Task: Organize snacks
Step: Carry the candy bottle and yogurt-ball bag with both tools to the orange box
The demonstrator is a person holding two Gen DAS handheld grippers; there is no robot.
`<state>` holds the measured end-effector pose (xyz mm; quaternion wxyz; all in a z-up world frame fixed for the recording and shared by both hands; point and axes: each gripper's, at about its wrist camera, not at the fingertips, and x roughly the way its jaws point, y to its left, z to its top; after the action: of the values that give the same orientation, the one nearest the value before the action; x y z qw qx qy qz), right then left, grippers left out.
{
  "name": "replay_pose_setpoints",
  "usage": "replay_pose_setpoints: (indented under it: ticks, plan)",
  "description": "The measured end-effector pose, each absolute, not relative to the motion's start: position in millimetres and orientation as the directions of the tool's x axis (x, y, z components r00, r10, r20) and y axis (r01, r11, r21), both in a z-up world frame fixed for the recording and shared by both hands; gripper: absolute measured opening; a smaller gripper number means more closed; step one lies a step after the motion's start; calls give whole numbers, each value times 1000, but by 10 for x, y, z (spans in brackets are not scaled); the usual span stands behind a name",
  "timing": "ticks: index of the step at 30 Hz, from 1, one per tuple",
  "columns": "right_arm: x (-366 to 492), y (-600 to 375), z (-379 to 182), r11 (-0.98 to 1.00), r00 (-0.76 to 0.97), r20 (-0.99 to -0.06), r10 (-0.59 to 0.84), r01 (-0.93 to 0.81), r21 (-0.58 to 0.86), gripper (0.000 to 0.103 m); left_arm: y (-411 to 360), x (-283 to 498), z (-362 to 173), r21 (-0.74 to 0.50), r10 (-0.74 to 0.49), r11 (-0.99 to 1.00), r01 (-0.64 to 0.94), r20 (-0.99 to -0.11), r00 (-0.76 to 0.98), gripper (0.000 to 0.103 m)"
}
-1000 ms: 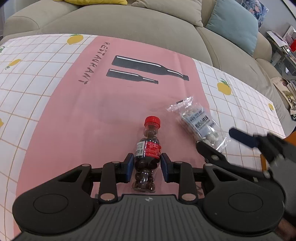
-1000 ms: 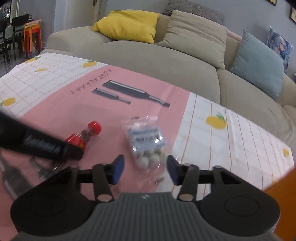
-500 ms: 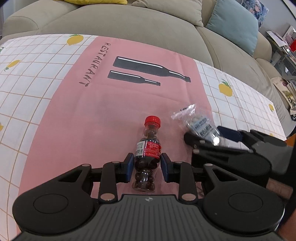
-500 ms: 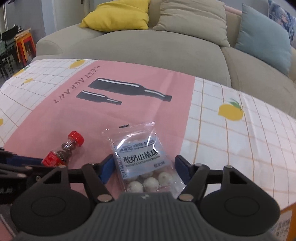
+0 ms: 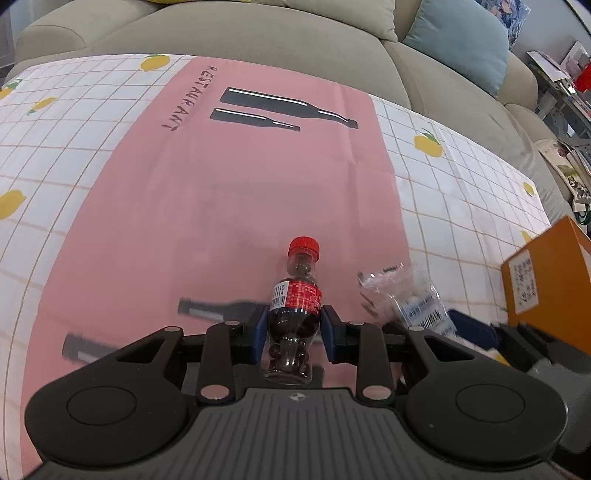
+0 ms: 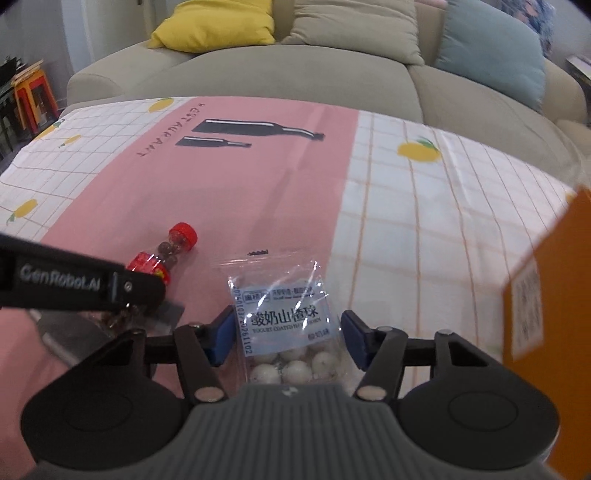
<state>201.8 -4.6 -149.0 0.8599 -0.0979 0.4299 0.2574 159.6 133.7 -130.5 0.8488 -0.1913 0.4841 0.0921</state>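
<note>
Beige sofa along the far side, yellow cushion at its far left. Surface under a pink-and-checked lemon-print cloth. Orange box at the near right edge. Left hand-held gripper pinches a small red-capped bottle of dark candy balls by its lower body, cap pointing far. Right hand-held gripper, jaws closing, straddles a clear packet of white yogurt-coated balls; blue pads sit just beside its edges, contact unclear. Packet lies just right of the bottle, left of the box.
</note>
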Motion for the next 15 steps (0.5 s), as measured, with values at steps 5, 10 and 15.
replay_pose_setpoints:
  ticks: [5,10,15]
  plan:
    - [1714,-305,-1343,860,488,-785,382,-498,109,55,1161,1397,-1153,-228,-28,919,-321,-850,525,34]
    - [1444,-507,-1156,867,501,-769,397,-480,135,54,1013,1178,-999,-233,-39,924,-303,-845,533,34]
    - [1240,-759,-900,873,541,-726,425,-457,170,53,822,958,-784,-262,-74,928,-265,-827,557,34]
